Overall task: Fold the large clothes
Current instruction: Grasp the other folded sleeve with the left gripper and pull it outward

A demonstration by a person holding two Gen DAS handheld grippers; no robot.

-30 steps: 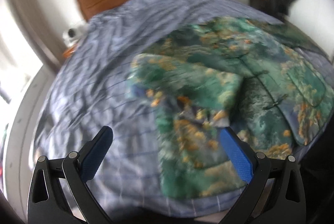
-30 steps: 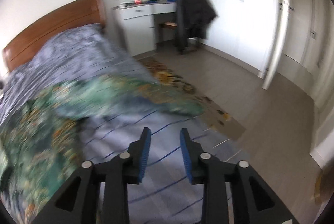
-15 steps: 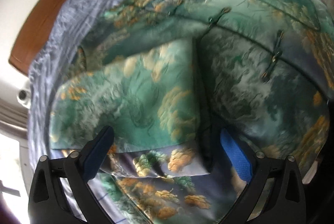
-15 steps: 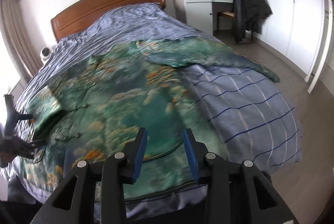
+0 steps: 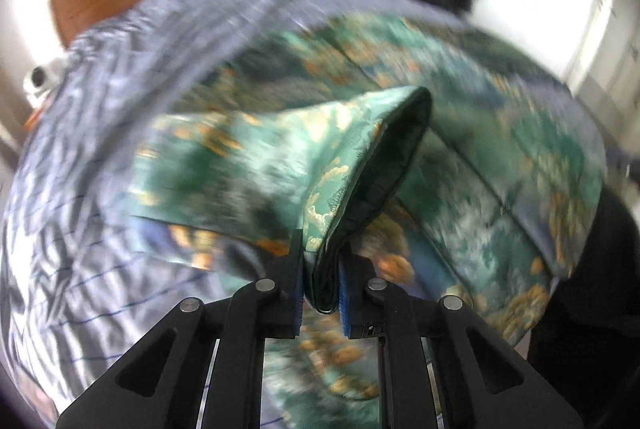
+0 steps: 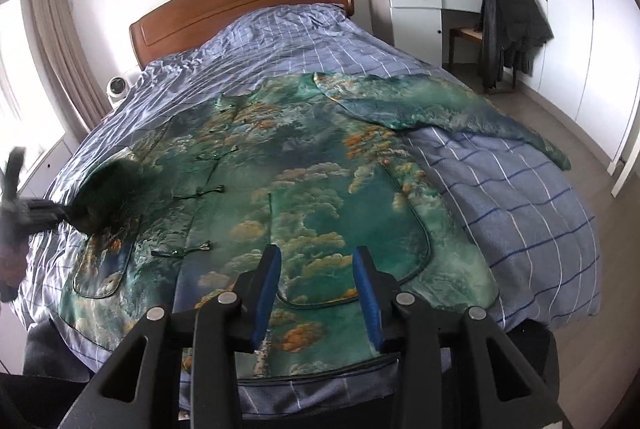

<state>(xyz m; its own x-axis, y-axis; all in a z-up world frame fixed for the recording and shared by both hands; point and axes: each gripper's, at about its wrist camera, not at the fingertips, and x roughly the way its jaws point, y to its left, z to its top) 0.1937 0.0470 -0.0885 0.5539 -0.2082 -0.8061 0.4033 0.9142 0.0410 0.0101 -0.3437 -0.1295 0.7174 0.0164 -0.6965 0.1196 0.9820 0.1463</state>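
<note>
A green jacket (image 6: 320, 189) printed with orange clouds lies spread front-up on the bed, its toggles fastened. My left gripper (image 5: 322, 261) is shut on the cuff of one sleeve (image 5: 280, 157), which is raised off the bed with its dark lining gaping. In the right wrist view that left gripper (image 6: 40, 213) shows blurred at the far left, holding the dark sleeve end (image 6: 108, 193). My right gripper (image 6: 318, 261) hovers over the jacket's near hem, open, with nothing between its blue pads. The other sleeve (image 6: 440, 105) stretches out flat to the right.
The bed's blue checked cover (image 6: 520, 189) runs to a wooden headboard (image 6: 240, 9). A small white device (image 6: 118, 87) sits at the bed's far left. A white desk (image 6: 416, 13) and a chair with a dark coat (image 6: 508, 25) stand far right, beside bare floor (image 6: 580, 133).
My left gripper closed on the sleeve cuff and raised it off the bed. The right gripper swung from the bed's floor side to above the jacket's hem.
</note>
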